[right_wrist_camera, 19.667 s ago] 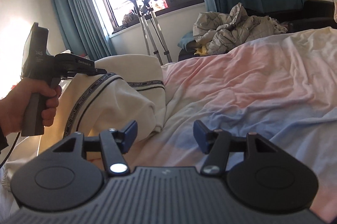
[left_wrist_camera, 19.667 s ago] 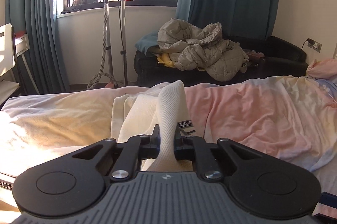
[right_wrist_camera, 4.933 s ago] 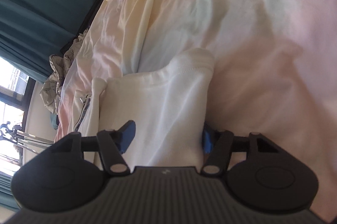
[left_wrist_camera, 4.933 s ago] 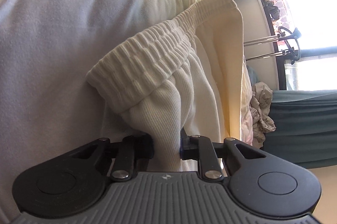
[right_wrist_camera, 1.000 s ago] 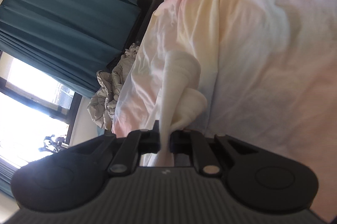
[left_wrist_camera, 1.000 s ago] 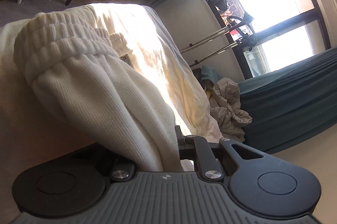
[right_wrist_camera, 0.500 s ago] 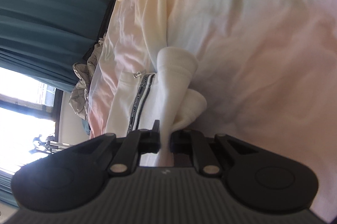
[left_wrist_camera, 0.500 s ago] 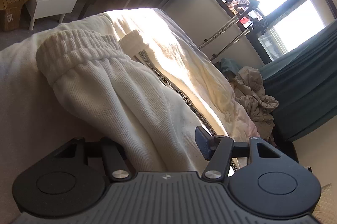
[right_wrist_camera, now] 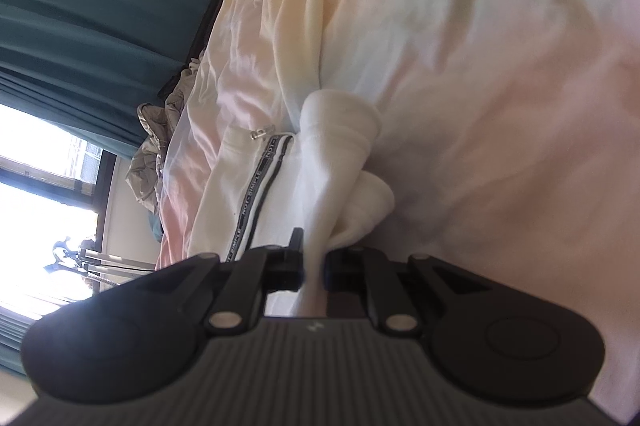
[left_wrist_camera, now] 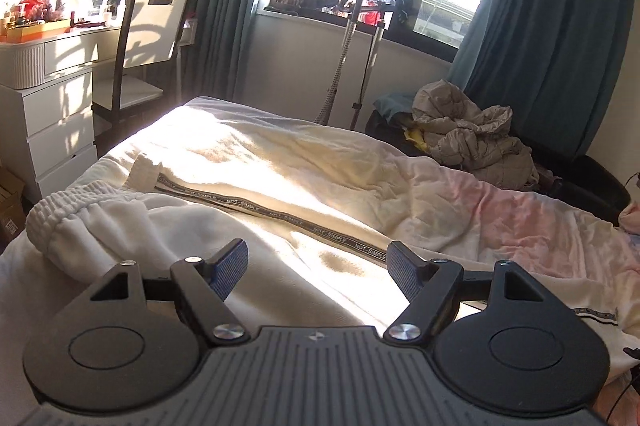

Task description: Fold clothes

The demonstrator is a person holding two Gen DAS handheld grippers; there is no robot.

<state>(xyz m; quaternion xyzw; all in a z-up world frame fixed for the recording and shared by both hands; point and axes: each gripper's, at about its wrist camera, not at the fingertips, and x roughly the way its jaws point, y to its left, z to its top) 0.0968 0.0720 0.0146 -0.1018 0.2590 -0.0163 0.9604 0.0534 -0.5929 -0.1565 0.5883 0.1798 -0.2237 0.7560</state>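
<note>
A: Where are the trousers [left_wrist_camera: 256, 222] now?

B: Spread along the bed [left_wrist_camera: 520, 226], cream cloth with a lettered stripe [left_wrist_camera: 280, 216] running down the leg. The elastic waistband [left_wrist_camera: 72, 210] is bunched at the near left end of the stripe, toward the drawers [left_wrist_camera: 48, 130].

A: And the left tool [left_wrist_camera: 316, 266]?

B: Its fingers are spread wide with nothing between them. It hovers just above the cloth, near the stripe's middle.

A: The right tool [right_wrist_camera: 314, 272]?

B: Pinched tight on a fold of the trousers' cuff end [right_wrist_camera: 340, 146], which stands up in a soft roll just beside the stripe's far end. That view is tilted, so I cannot tell how high the fold is off the bed.

A: So which step is this?

B: I'd judge a lengthwise fold is in hand: one end is let go, the other is held, ready to be carried over.

A: What does the next move call for?

B: Probably carrying the held cuff along the stripe toward the waistband, keeping the cloth taut so it lands flat. The left tool could press or re-grip near the waistband to stop the bunching from spreading.
</note>
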